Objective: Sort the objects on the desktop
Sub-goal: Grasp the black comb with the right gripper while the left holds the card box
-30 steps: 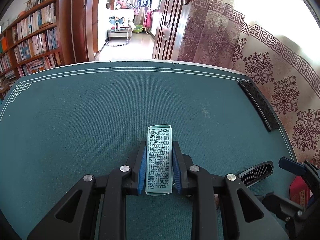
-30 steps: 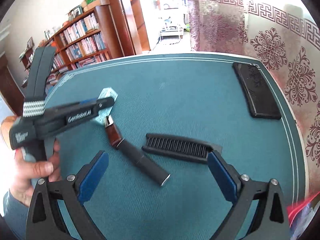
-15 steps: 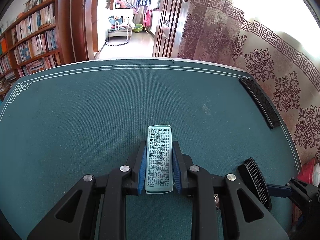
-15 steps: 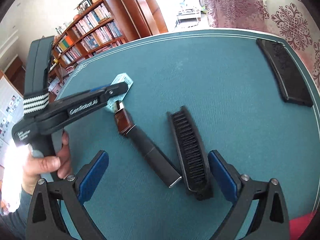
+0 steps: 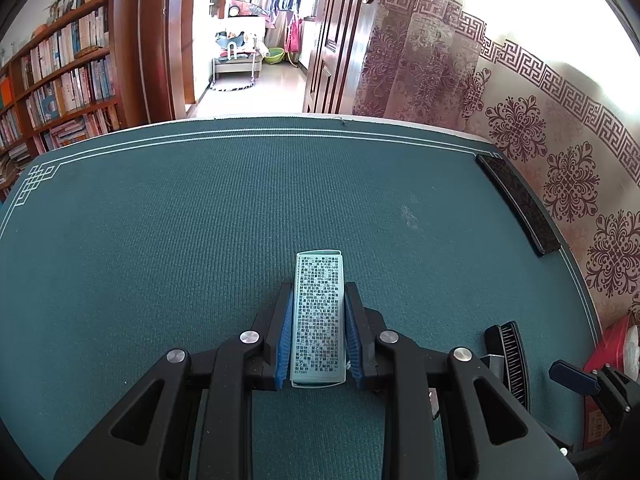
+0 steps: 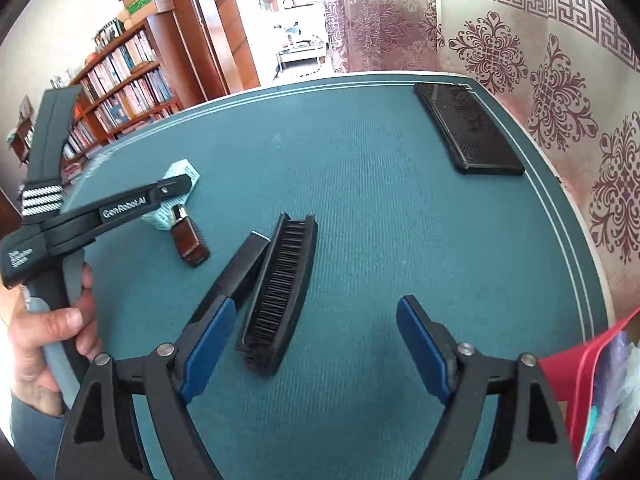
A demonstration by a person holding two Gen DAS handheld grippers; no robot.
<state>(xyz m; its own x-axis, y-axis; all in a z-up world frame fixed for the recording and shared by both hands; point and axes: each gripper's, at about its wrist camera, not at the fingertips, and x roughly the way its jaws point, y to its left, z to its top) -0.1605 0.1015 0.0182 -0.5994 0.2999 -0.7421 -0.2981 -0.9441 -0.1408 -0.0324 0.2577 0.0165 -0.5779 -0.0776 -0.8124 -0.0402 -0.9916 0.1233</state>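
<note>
Two grippers working: your left gripper (image 5: 319, 338) is clamping the box (image 5: 319, 316), lower centre. Your right gripper (image 6: 310, 344) is closing round the comb (image 6: 280, 296), pads not touching yet. Next: centre it, w/o catching the bottle (image 6: 188, 236).

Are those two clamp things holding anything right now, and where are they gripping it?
The left hand-held gripper clamps a small printed box by its long sides, near its lower end. The right hand-held gripper holds nothing; its jaws are closing around a black comb.
</note>
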